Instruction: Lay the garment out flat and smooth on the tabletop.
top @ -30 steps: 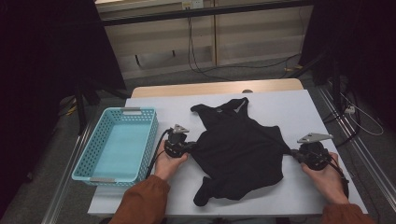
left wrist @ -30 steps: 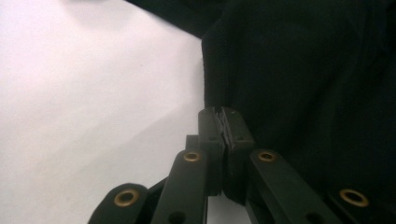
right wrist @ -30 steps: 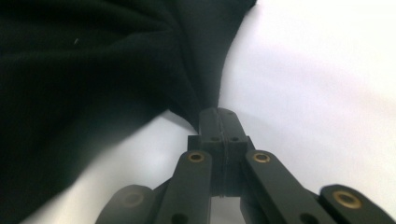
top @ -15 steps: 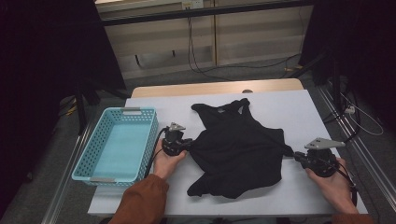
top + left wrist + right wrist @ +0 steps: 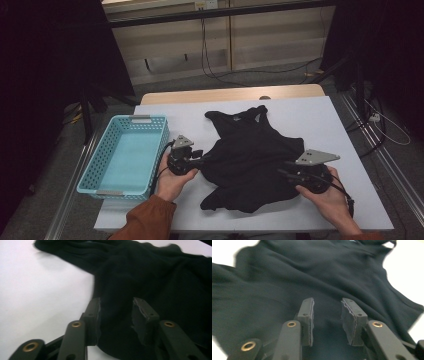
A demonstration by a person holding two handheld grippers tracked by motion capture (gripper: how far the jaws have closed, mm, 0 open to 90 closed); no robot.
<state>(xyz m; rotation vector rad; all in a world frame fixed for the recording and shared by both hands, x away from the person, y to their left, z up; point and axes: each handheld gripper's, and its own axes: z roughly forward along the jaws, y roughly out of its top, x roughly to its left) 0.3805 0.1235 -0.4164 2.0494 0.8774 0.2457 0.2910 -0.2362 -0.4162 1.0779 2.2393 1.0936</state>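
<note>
The black tank top (image 5: 252, 160) lay crumpled on the middle of the white table (image 5: 335, 125), its straps toward the far edge and its hem bunched toward the near edge. The left gripper (image 5: 192, 161) sat at the garment's left side, its fingers (image 5: 93, 315) parted with a fold of black cloth between them (image 5: 115, 322) — the pads stood off the cloth rather than pinching it. The right gripper (image 5: 287, 175) rested over the garment's right side; in the right gripper view its fingers (image 5: 307, 315) were likewise parted, with the fabric (image 5: 312, 277) lying loose in the gap. Both sets of fingers had just been opening, so the top was released on either side.

The fabric was plain, dark and soft, rumpled into long diagonal folds, with a narrow neck and shoulder straps at the far end and one lobe of hem spilling near and left (image 5: 215, 200).

A light blue mesh basket (image 5: 95, 170) stood at the table's left side, just beside the left hand (image 5: 172, 182). To the right of the right hand (image 5: 327, 197) the white surface ran bare to the edge, and bare surface also lay beyond the straps — up to the wooden strip (image 5: 230, 95) along the far side.
</note>
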